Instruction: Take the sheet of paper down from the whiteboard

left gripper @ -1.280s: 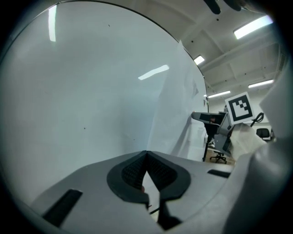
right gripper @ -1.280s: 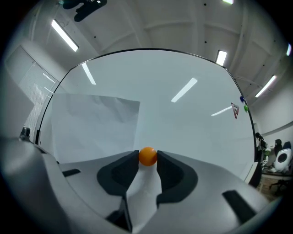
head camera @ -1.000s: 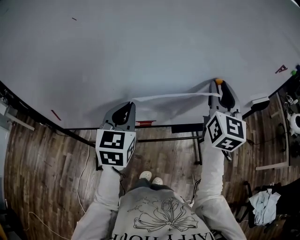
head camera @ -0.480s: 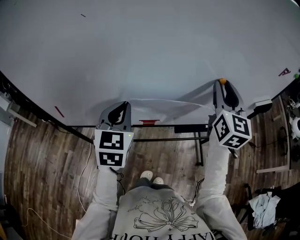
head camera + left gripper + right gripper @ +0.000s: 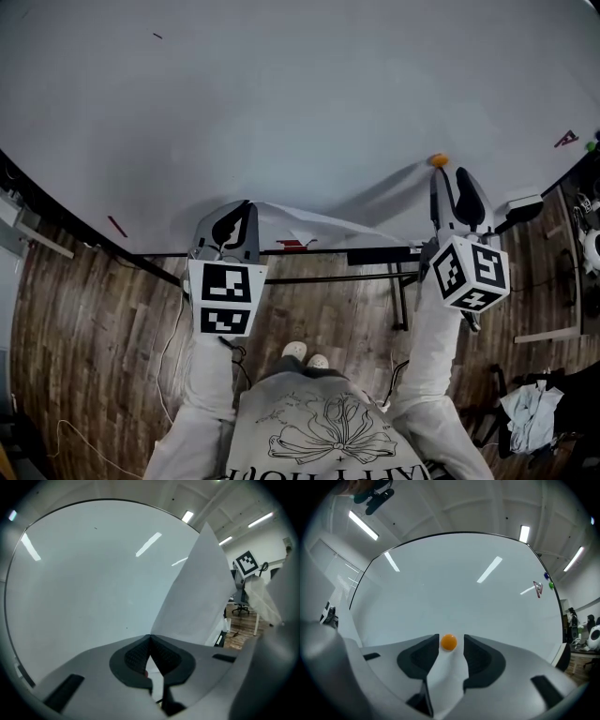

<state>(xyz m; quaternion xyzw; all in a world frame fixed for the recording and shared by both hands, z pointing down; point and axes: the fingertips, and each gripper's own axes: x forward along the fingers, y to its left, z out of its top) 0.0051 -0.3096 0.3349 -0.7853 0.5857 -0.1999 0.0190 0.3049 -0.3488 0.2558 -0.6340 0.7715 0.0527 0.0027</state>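
Sheet of paper free of whiteboard, drooping left of and below orange magnet. One edge pinched in left gripper.

Right gripper just short of magnet, jaws just opened wide, nothing gripped; magnet on board.

Judgement: nearly done, only carrying sheet away remains.

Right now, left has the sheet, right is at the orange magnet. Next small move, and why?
Probably draw the left gripper back from the whiteboard, sheet in tow. Its jaws are shut on the sheet's edge and the sheet already curls off the board. The right gripper has just been opening its jaws; the orange magnet sits ungripped between them, apparently pinning nothing.
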